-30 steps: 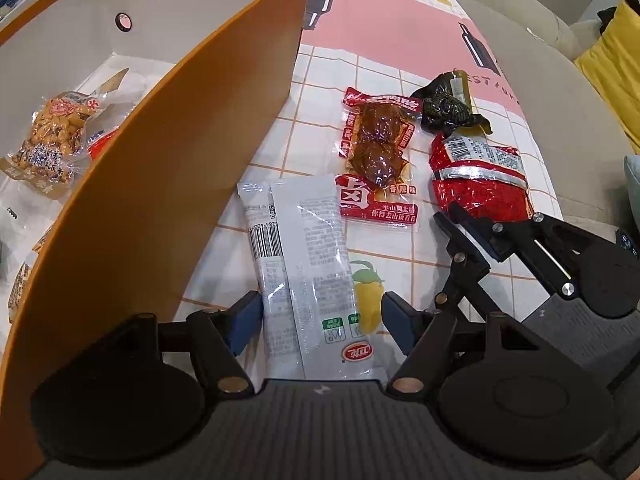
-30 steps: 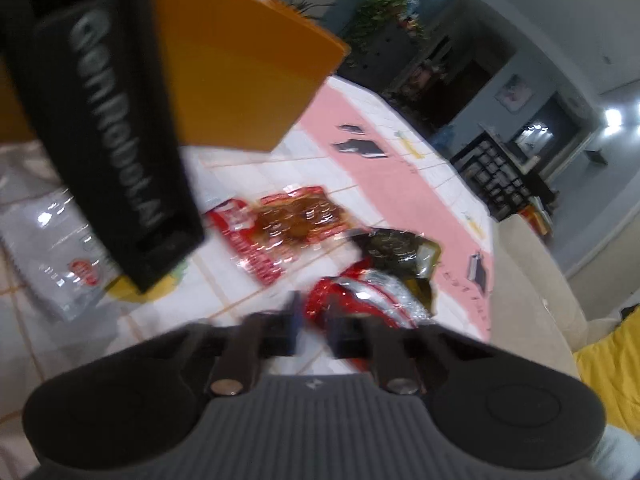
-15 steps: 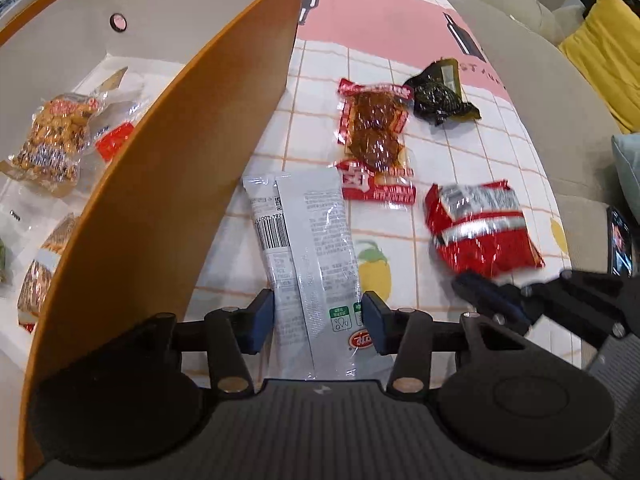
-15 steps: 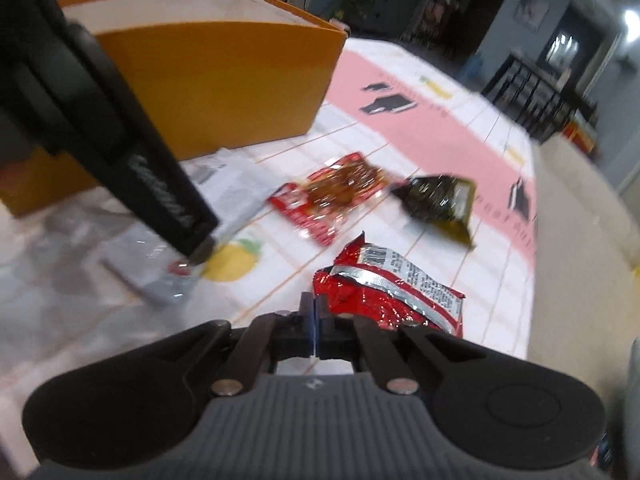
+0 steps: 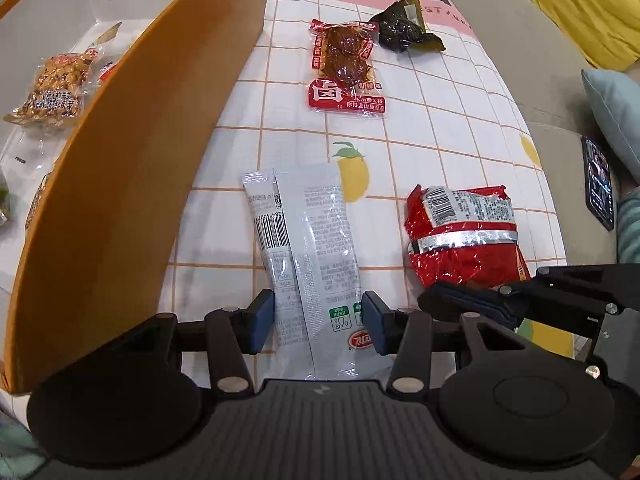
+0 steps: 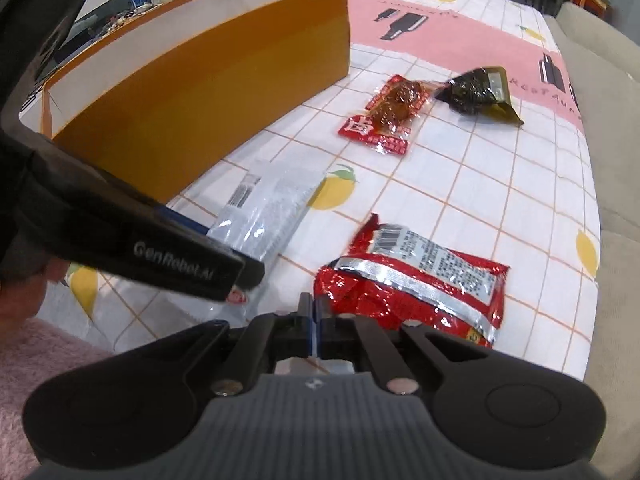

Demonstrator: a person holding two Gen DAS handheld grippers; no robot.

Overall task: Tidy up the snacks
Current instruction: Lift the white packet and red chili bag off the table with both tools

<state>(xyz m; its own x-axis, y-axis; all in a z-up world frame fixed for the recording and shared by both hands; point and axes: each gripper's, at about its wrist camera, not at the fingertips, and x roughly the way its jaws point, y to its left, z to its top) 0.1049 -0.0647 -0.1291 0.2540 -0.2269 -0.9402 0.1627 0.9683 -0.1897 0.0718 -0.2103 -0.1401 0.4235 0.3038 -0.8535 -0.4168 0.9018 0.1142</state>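
My left gripper (image 5: 318,322) is shut on the near end of a long grey-white snack packet (image 5: 312,232), one blue pad on each long edge. In the right wrist view, one of its black fingers (image 6: 180,256) lies over the same packet (image 6: 268,204). My right gripper (image 6: 316,320) is shut on nothing, just above the near edge of a crumpled red packet (image 6: 412,280); the left wrist view shows it (image 5: 440,298) beside that packet (image 5: 464,232). The orange box (image 5: 140,160) stands to the left.
A red packet of brown meat (image 5: 346,68) and a dark green packet (image 5: 404,28) lie farther back on the checked tablecloth. Several snacks (image 5: 56,84) lie inside the box. A beige sofa, a yellow cushion (image 5: 588,12) and a phone (image 5: 598,184) are to the right.
My left jaws closed onto the grey-white packet and drew it nearer across the cloth. The red packet now lies nearer, apart from the dark one. My right gripper rolled and rose.
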